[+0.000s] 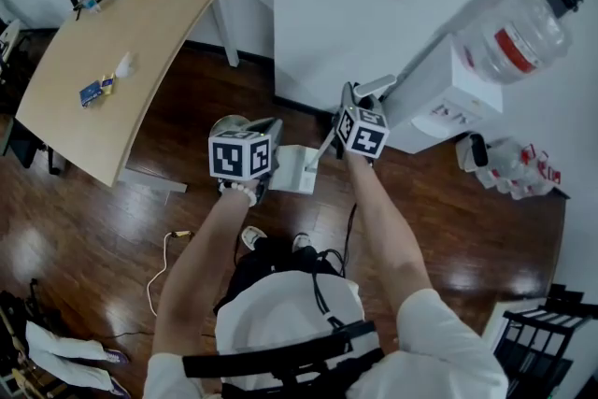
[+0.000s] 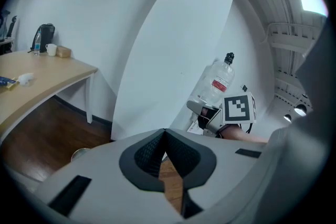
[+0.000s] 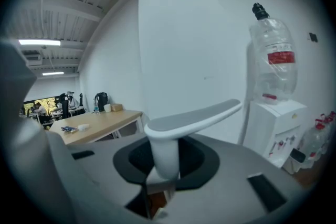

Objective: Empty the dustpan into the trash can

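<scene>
Now, dustpan: a white plastic dustpan (image 1: 297, 168) with a long upright stem and a grey-topped grip hangs above the dark, glossy wooden floor (image 1: 112, 229). In the head view it lies between the two grippers and just to the right of the trash can.
Dustpan handle: the white stem rises between the right jaws in the right gripper view. Its grey-topped grip (image 3: 191, 117) slants up and to the right above them.
Right gripper: the right gripper (image 3: 164, 165) is clamped on the dustpan's stem, one dark pad pressing each side.
Left gripper: the left gripper (image 2: 165, 136) has its jaws closed against each other with nothing in them. Only a sliver of floor shows below the join.
Trash can: a small round can with a pale rim (image 1: 227, 124) stands on the floor, partly hidden behind the left gripper in the head view. Its rim also shows low on the left in the left gripper view.
Water dispenser: a white cabinet-style dispenser (image 1: 447, 98) with a clear upturned bottle (image 1: 519, 28) stands against the white wall, to the right of the right gripper.
Table: a light wooden table with a curved edge (image 1: 112, 61) stands well to the left. It carries a black bag, a white cup and a few small items.
</scene>
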`<state>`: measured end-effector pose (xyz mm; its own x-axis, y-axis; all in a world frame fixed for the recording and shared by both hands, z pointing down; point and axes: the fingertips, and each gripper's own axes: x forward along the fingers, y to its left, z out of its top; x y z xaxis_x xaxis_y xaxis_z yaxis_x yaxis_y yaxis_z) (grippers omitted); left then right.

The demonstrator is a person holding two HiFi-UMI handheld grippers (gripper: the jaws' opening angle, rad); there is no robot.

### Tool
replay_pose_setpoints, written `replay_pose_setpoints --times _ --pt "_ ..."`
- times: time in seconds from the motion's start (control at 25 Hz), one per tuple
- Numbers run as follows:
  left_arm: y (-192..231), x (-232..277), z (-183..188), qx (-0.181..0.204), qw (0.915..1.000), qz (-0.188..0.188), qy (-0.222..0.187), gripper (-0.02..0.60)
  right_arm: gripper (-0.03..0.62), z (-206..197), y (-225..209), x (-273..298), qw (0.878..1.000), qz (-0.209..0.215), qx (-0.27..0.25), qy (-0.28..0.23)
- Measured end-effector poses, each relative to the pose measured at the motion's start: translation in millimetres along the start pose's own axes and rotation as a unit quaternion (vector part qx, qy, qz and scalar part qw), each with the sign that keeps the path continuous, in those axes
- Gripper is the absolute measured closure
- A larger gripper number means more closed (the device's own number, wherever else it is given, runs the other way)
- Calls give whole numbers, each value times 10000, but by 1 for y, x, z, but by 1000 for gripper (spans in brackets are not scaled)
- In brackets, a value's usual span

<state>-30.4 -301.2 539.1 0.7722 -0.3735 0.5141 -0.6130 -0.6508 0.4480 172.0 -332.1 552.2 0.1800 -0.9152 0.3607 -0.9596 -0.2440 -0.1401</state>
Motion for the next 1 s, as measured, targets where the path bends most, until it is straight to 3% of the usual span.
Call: replay_pose_setpoints --times 0.24,0.48,1.0 --pt "21 4 -31 -221 9993 76 296 594 514 -53 5 7 9999 94 -12 -85" --pt "43 4 -52 -417 9978 216 472 594 514 -98 27 25 9978 593 -276 91" --pt "46 16 -81 -541 9955 206 756 594 502 -174 17 9 9940 848 -304 613"
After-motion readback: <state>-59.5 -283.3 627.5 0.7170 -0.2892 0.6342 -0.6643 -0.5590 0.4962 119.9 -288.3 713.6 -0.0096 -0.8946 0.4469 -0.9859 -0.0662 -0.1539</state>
